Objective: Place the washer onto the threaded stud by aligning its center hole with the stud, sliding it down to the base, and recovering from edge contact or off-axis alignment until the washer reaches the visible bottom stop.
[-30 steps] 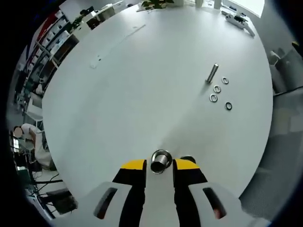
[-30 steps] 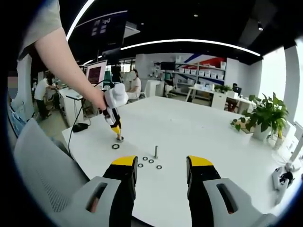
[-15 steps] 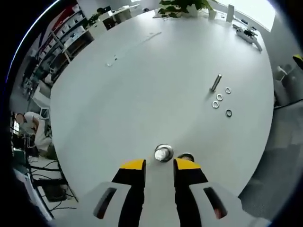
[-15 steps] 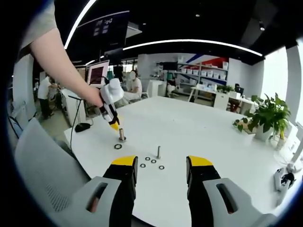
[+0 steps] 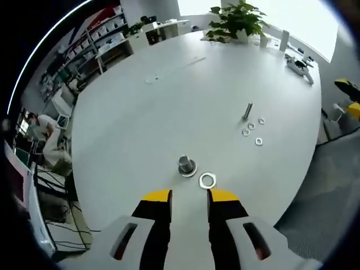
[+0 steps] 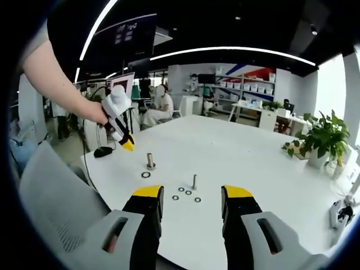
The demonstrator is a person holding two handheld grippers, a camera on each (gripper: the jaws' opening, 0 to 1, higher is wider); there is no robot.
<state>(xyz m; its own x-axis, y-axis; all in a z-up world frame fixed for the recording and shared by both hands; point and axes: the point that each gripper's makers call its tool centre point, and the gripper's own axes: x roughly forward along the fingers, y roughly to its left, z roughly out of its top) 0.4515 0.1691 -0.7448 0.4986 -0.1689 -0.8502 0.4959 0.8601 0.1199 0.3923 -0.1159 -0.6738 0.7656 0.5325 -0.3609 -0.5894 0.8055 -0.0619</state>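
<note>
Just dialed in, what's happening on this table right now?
A person holds a gripper in each hand above a white table. The left gripper hangs open and empty over a short upright stud, with a large washer lying flat beside it, not on it. Further off stands a thin bolt with three small washers around its base. The right gripper is open too, empty, away from the parts.

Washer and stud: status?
Both grippers open, empty; left gripper raised off the table. Big washer flat beside the stud, not on it. Three small washers by a thin bolt. Nothing blocking.
</note>
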